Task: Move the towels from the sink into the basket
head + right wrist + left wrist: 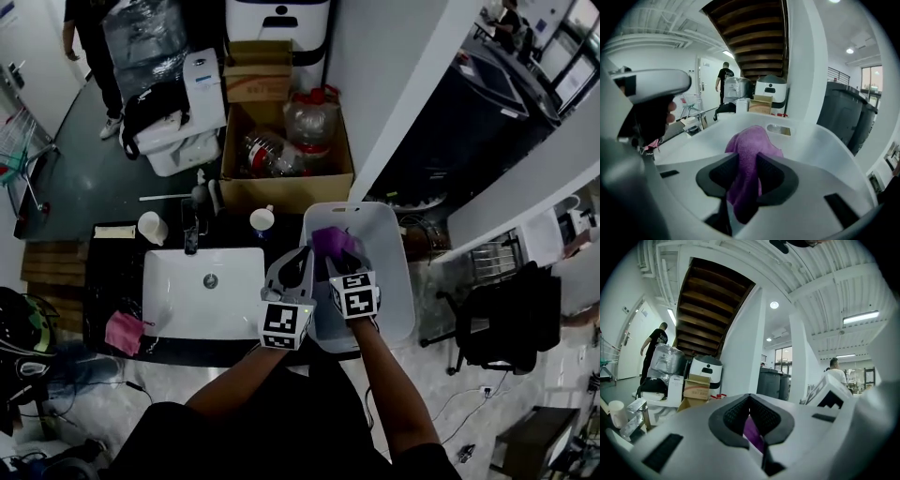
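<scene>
Three cameras around the basket [389,300]
Head view looks steeply down from well above the basket; both gripper views sit close by its rim, left looking level beyond it, right tilted into it; all share the purple towel [333,242].

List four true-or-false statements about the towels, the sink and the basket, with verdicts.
1. The right tongs are clamped on a purple towel. True.
2. The purple towel lies in the sink. False: it hangs from the tongs over the white basket.
3. A pink towel lies on the dark counter at the sink's left edge. True.
4. The basket stands left of the sink. False: in the head view it stands to the sink's right.
</scene>
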{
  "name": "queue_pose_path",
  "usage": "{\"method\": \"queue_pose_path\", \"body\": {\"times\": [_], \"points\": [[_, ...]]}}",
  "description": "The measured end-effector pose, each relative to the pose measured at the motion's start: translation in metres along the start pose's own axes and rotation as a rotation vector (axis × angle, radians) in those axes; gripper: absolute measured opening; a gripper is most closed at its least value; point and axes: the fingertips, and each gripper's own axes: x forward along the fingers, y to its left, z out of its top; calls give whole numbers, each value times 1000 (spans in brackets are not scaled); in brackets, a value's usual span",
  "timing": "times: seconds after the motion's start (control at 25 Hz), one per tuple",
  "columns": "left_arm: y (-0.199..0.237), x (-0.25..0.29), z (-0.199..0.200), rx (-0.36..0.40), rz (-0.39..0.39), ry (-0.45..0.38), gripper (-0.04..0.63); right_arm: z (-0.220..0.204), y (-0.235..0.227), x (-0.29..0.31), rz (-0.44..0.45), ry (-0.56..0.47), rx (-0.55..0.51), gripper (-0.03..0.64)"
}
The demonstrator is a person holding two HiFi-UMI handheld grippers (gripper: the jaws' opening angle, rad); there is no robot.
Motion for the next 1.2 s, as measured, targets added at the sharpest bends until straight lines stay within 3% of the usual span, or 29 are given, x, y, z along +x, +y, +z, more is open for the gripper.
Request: {"method": "queue_pose_path", "body": {"times": [0.4,0.6,0.92,1.2], "points": [[3,20,-10,16,101,45,3,-55,-7,84,129,210,56,135],[12,21,-10,20,166,51,3,-79,-18,114,129,235,108,141],[22,19,-7,40,234,63,3,-110,-7,135,151,323,57,174],[20,15,-9,37,241,69,3,-109,-4,138,161,279,63,223]]}}
